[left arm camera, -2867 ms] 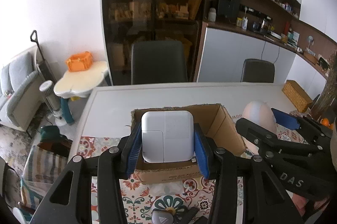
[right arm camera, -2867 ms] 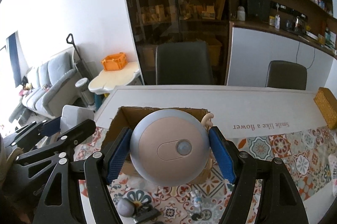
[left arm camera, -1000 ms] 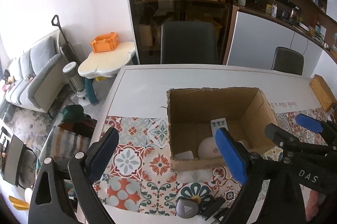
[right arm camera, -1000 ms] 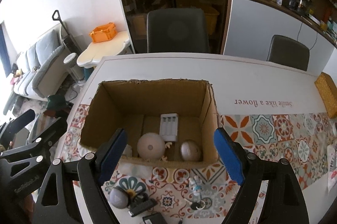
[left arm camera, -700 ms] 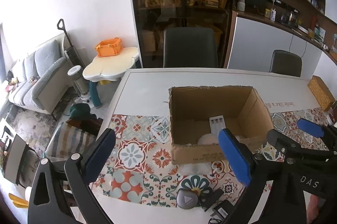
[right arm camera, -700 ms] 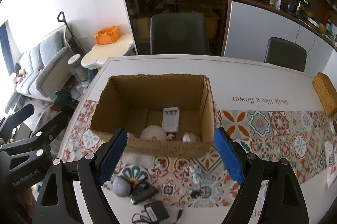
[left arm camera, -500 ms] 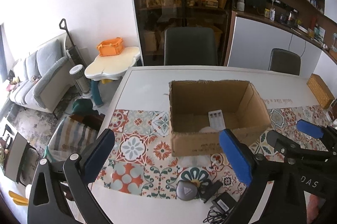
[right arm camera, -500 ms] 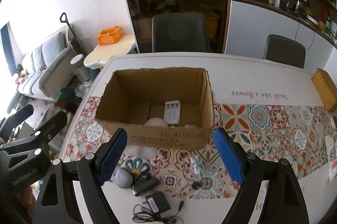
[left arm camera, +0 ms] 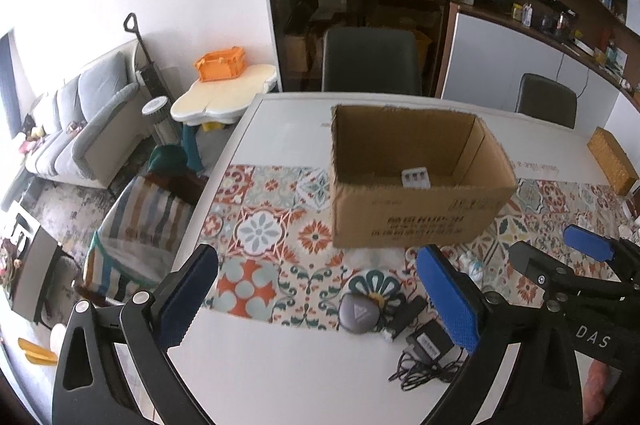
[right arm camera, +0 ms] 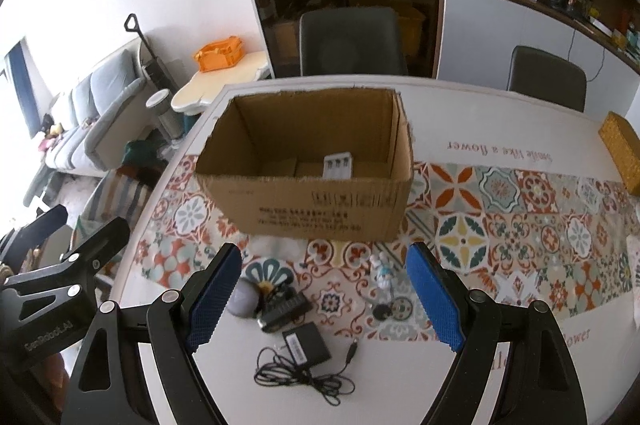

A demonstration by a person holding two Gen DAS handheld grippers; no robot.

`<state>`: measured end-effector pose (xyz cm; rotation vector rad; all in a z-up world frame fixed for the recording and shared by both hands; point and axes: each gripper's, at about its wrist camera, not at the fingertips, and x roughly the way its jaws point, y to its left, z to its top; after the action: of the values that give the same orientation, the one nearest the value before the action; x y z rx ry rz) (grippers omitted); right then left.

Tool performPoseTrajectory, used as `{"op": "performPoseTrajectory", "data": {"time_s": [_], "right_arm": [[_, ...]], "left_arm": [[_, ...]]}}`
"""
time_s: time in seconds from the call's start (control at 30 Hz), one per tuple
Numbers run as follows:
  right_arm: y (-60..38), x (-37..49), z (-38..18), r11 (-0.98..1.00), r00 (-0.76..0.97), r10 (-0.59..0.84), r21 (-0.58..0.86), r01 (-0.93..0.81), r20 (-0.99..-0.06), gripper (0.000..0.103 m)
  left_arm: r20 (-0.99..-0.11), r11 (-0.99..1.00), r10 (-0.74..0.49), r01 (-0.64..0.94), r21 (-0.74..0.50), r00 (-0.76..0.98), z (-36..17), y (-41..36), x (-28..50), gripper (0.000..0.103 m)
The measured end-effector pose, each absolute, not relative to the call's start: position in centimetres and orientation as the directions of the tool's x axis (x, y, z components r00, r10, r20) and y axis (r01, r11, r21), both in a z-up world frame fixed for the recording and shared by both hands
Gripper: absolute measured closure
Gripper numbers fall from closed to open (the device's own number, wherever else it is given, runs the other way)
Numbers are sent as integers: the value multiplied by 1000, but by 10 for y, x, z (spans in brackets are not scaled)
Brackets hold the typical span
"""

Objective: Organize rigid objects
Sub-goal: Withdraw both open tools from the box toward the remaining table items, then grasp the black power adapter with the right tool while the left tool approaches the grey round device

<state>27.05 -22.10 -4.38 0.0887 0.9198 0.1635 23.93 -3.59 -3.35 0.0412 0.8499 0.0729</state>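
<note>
The box [right arm camera: 320, 181] stands on the patterned runner [right arm camera: 520, 209] of the table [left arm camera: 280, 365], open at the top. Both grippers were over it a few seconds ago, the left clenched on a white square adapter and the right on a round pink device. Both are now empty and drawn back toward the near edge of the table. Only a white battery holder [right arm camera: 338, 164] shows inside the box from this lower angle; the dropped items are hidden behind the near wall. In my judgement two items are stowed and the next pick is being lined up.

The left gripper [left arm camera: 320, 297] has its jaws spread wide with nothing between them; they were opening further within the last second. The right gripper [right arm camera: 324, 299] is also released, jaws apart and empty.

Remaining items all lie on the near side of the box:
- A grey puck [left arm camera: 359, 313] sits just in front of the box, between the left gripper's fingers.
- A black block [right arm camera: 285, 307] touches the puck.
- A black charger [right arm camera: 306, 345] with loose cord [right arm camera: 308, 381] lies nearer still, between the right gripper's fingers.
- A small figurine [right arm camera: 382, 271] stands just in front of the box, right of the puck.
- A dark disc [right arm camera: 382, 312] lies just below the figurine.
</note>
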Motion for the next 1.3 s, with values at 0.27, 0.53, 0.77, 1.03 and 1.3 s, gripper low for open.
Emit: {"op": "performPoseTrajectory", "data": {"time_s": [0.27,0.53,0.77,1.03,1.3], "right_arm": [[-212,261,-66,977,542,210,159,-139,-814,19],[-201,258,-91,968,475,242,176,-179,-846,19],[-193,254,-118,966,419,230,153,-210,-879,20],[-195,255,-151,966,343,213,144,-216,-915,30],[-189,257,-180,958,267,209,143,-248,-941,39]], "left_arm": [[-785,994,110,-86,72,610,-55,-27,223,2],[-823,991,127,-113,77,554,-82,-20,211,2],[-861,993,103,-104,58,499,-111,-24,204,2],[-897,992,94,-115,49,432,-140,-27,202,2],[-922,989,91,-141,40,375,-165,-25,201,2]]}}
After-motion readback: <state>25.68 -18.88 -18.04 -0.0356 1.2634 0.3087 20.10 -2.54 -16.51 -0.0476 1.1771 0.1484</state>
